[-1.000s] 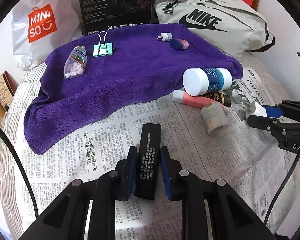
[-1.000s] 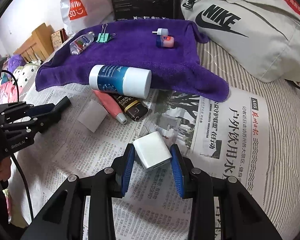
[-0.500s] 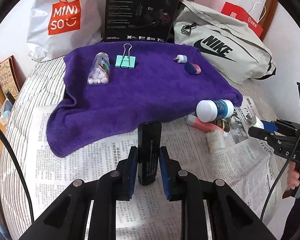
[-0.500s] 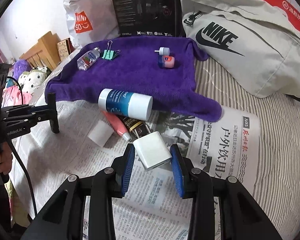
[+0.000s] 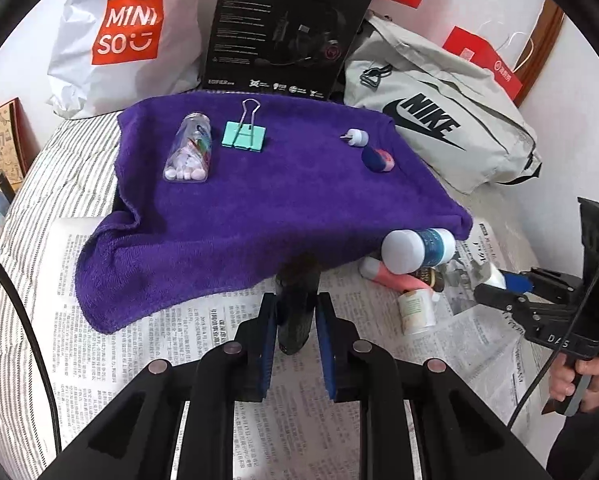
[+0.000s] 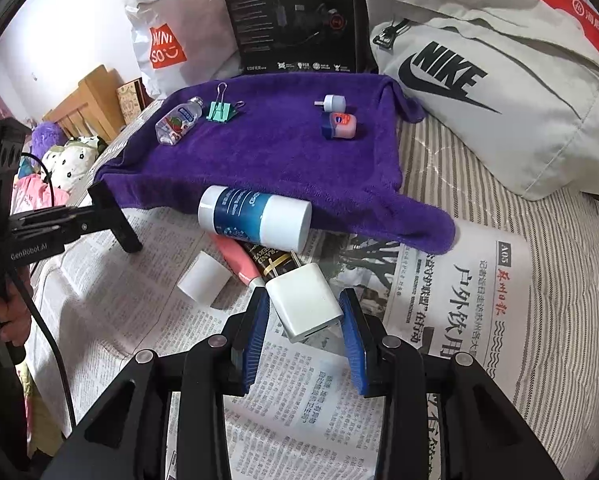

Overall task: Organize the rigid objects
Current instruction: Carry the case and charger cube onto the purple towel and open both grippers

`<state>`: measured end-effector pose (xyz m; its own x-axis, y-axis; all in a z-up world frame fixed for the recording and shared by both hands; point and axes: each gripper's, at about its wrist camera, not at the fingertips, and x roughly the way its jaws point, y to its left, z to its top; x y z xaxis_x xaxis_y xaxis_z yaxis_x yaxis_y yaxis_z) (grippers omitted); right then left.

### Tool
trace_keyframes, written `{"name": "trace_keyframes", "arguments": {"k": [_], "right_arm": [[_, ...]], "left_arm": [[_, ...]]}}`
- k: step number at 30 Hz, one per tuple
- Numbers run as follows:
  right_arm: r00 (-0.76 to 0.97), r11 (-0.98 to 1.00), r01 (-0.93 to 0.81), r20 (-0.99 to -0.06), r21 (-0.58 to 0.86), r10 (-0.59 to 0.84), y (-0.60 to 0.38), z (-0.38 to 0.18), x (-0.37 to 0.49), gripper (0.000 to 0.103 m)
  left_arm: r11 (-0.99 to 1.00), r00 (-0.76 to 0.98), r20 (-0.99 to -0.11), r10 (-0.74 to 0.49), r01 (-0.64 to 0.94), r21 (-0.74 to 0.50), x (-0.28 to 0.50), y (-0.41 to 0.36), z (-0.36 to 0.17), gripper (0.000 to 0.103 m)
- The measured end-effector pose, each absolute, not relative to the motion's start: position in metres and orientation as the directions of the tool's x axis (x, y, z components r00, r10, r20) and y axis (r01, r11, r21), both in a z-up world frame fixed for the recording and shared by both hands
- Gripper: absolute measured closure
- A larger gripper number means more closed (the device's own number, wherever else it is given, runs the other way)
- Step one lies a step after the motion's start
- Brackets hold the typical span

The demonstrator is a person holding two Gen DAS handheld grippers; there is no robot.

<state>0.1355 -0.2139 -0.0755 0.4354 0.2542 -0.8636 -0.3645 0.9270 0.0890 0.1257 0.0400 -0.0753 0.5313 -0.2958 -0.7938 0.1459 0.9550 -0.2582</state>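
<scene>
My left gripper (image 5: 296,320) is shut on a long black box (image 5: 297,304), lifted above the newspaper near the front edge of the purple towel (image 5: 259,200). The box also shows in the right wrist view (image 6: 115,220). My right gripper (image 6: 302,320) is shut on a white wall charger (image 6: 303,300), prongs pointing forward, above the newspaper. On the towel lie a pill bottle (image 5: 189,148), a teal binder clip (image 5: 244,134), a small white plug (image 5: 355,137) and a blue-pink jar (image 5: 377,159).
On the newspaper (image 6: 479,300) lie a blue-and-white bottle (image 6: 255,218), a pink tube (image 6: 237,266), a dark small bottle (image 6: 269,260) and a white cap (image 6: 204,282). A Nike bag (image 6: 499,80), black box (image 5: 287,28) and Miniso bag (image 5: 127,36) stand behind.
Both grippers have risen and pulled back from the newspaper with their objects. The black box now stands more upright in the left gripper. The charger stays gripped.
</scene>
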Motion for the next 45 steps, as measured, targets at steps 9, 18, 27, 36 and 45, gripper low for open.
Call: {"name": "trace_keyframes", "arguments": {"k": [9,18,27,36,45], "right_arm": [[0.431,0.924,-0.370,-0.862,0.101,0.267,-0.212,-0.076,0.133,0.067],[0.456,0.917,-0.386,-0.844,0.101,0.284,-0.205,-0.059,0.150,0.067],[0.492,0.915,-0.395,-0.824,0.077,0.281,-0.194,-0.041,0.189,0.067],[0.473,0.929,-0.367,-0.850,0.052,0.234,-0.185,-0.061,0.242,0.067],[0.417,0.923,-0.384,-0.887,0.027,0.199,-0.178,-0.090,0.256,0.067]], "left_arm": [[0.955,0.550,-0.781,-0.296,0.155,-0.253,0.124,0.042,-0.063,0.084],[0.958,0.577,-0.765,-0.287,0.152,-0.245,0.141,0.052,-0.045,0.084],[0.964,0.600,-0.756,-0.262,0.138,-0.226,0.175,0.066,-0.030,0.084],[0.970,0.563,-0.791,-0.241,0.110,-0.217,0.210,0.082,-0.052,0.084],[0.965,0.518,-0.815,-0.261,0.129,-0.227,0.224,0.078,-0.074,0.084]]}}
